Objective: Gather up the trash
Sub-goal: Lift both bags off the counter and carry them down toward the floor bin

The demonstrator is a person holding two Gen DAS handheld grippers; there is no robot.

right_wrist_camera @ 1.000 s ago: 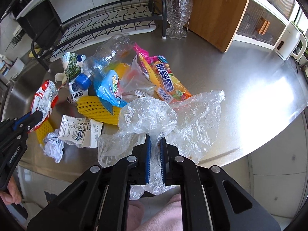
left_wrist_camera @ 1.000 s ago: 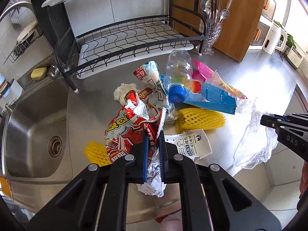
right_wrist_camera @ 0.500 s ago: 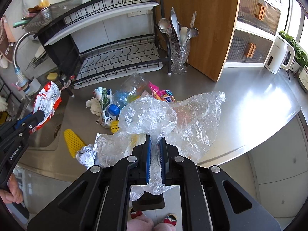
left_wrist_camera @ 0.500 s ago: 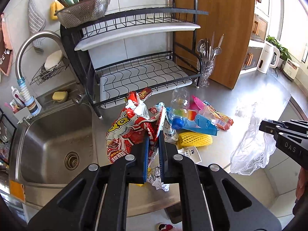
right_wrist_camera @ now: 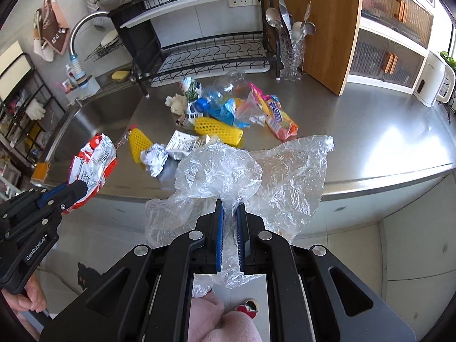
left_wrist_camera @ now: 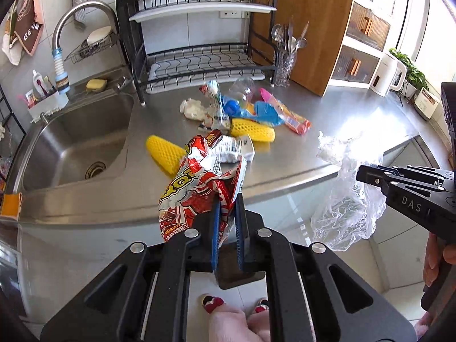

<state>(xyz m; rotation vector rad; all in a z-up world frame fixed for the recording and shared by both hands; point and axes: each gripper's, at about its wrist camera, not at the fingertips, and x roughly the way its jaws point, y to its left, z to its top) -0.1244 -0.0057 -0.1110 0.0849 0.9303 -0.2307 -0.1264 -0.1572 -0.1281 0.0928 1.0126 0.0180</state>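
My left gripper (left_wrist_camera: 227,199) is shut on a red snack wrapper (left_wrist_camera: 196,185), held in the air in front of the steel counter's edge (left_wrist_camera: 285,171). My right gripper (right_wrist_camera: 230,203) is shut on a crumpled clear plastic bag (right_wrist_camera: 250,171), also lifted off the counter. Each gripper shows in the other's view: the right gripper (left_wrist_camera: 367,175) with the clear bag (left_wrist_camera: 344,205), the left gripper (right_wrist_camera: 78,189) with the red wrapper (right_wrist_camera: 91,162). A pile of trash stays on the counter: a plastic bottle (right_wrist_camera: 225,85), yellow foam nets (right_wrist_camera: 219,129), crumpled foil (right_wrist_camera: 155,158) and colourful wrappers (right_wrist_camera: 278,116).
A steel sink (left_wrist_camera: 74,139) with a tap lies left of the trash. A black dish rack (left_wrist_camera: 199,57) and a glass holder of cutlery (left_wrist_camera: 286,62) stand at the back. A white kettle (left_wrist_camera: 389,74) is far right. The person's legs and slippers (left_wrist_camera: 212,303) show on the floor below.
Both grippers have pulled back from the counter and risen, carrying the red wrapper and the clear bag out over the floor. The trash pile now lies farther away.
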